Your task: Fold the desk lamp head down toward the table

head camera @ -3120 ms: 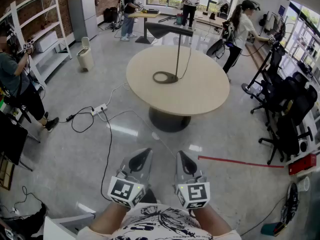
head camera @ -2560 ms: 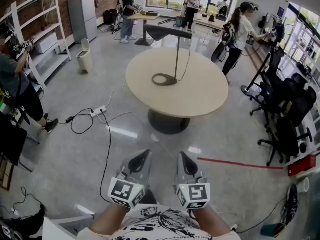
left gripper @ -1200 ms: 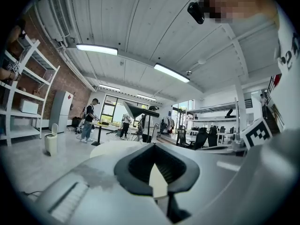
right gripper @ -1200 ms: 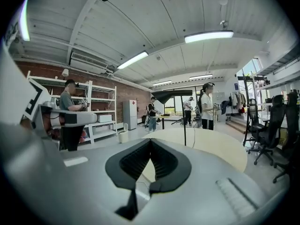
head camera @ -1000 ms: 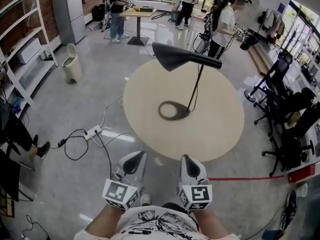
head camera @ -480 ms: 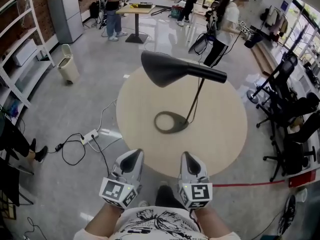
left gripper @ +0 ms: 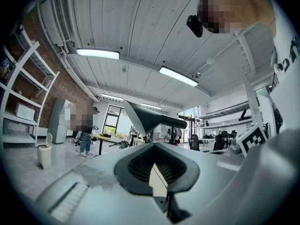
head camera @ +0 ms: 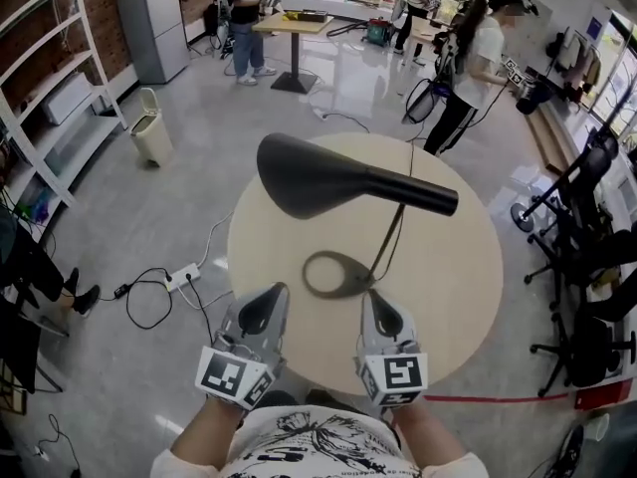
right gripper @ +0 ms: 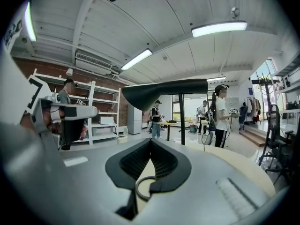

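Two clenched empty: left hand-held gripper [head camera: 270,303], right hand-held gripper [head camera: 371,307]; lamp head [head camera: 309,179] overlaps table [head camera: 458,287].

Open lab — shelving [head camera: 85,137], office chairs [head camera: 589,242]

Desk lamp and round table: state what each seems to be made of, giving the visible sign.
Desk lamp: probably painted metal, matt black; the head is smooth with only a soft sheen, and the stem is slim. Round table: likely wood-look laminate, pale beige, satin; even colour, no grain visible.
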The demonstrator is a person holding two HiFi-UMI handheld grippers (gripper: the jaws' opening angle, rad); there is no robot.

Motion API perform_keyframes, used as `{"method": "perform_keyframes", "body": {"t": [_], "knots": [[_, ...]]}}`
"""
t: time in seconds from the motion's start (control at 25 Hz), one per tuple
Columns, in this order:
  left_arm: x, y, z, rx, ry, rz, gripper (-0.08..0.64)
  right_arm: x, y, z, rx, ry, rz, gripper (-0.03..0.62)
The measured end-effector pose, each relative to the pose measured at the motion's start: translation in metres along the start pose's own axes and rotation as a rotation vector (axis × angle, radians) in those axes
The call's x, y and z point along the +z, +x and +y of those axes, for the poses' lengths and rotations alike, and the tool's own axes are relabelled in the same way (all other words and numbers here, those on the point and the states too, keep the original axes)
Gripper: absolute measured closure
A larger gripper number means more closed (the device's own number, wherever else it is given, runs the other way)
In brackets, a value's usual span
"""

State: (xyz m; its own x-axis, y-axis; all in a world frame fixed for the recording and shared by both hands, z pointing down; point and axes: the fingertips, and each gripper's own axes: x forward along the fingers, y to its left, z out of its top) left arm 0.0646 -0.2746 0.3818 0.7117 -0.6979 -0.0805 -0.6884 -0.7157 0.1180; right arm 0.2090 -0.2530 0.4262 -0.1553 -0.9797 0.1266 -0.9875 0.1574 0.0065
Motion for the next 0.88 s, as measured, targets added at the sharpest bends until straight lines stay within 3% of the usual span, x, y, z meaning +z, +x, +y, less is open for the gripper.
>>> {"method": "perform_keyframes", "body": {"t": [0.36,0.6,0.88], "knots": [[0.041,0.036,0.017,0.000,0.082,-0.073,0.555,0.028,0.029,-0.019,0.001,0.004,-0.045,0.584],[0.091,0.047,0.042,-0.043,0.201,-0.143,0.555,0.039,0.045,-0.006,-0.050,-0.015,-0.045,0.583],[0.135,0.071,0.067,-0.102,0.204,-0.211,0.555,0.040,0.060,0.007,-0.082,-0.013,-0.041,0.583]]}}
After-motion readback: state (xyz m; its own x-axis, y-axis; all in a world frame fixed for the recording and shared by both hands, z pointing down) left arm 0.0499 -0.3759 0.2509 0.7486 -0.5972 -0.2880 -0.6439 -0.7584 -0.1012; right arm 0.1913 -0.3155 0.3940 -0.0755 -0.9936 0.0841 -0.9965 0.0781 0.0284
